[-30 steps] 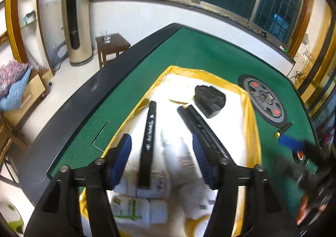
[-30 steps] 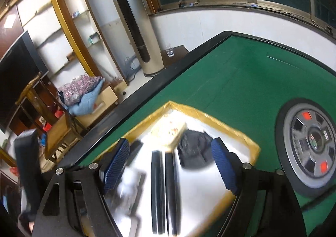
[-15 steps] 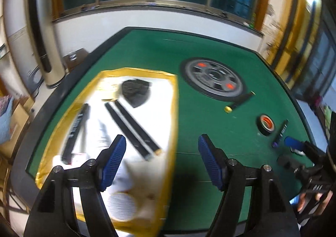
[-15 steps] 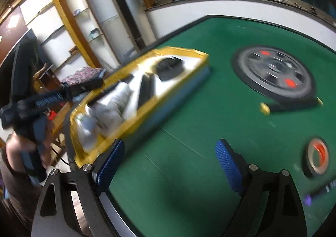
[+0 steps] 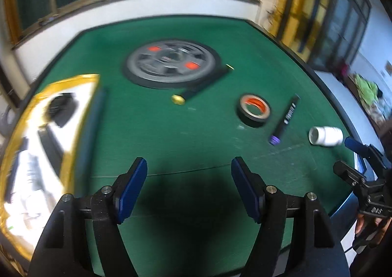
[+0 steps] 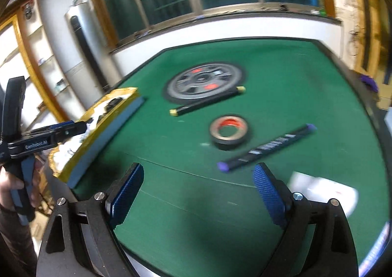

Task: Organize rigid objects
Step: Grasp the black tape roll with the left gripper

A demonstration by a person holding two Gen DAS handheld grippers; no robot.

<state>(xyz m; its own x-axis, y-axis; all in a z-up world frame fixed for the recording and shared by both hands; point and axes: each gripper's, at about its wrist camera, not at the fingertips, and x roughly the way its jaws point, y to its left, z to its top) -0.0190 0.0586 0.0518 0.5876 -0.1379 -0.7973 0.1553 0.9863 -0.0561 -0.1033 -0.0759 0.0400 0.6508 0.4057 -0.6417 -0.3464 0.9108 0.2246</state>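
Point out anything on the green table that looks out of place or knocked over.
The white bottle lies tipped on its side near the table's right edge, in front of the right hand-held gripper. The tape roll and two black sticks lie loose outside the yellow-rimmed tray.

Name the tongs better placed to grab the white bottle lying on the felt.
Right. The white bottle lies just beside the open right tongs; the left tongs, also open, sit well across the table from it.

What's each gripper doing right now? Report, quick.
Left gripper: open, fingers spread, holding nothing, above the green table.
Right gripper: open, holding nothing, white bottle just beyond its right finger.
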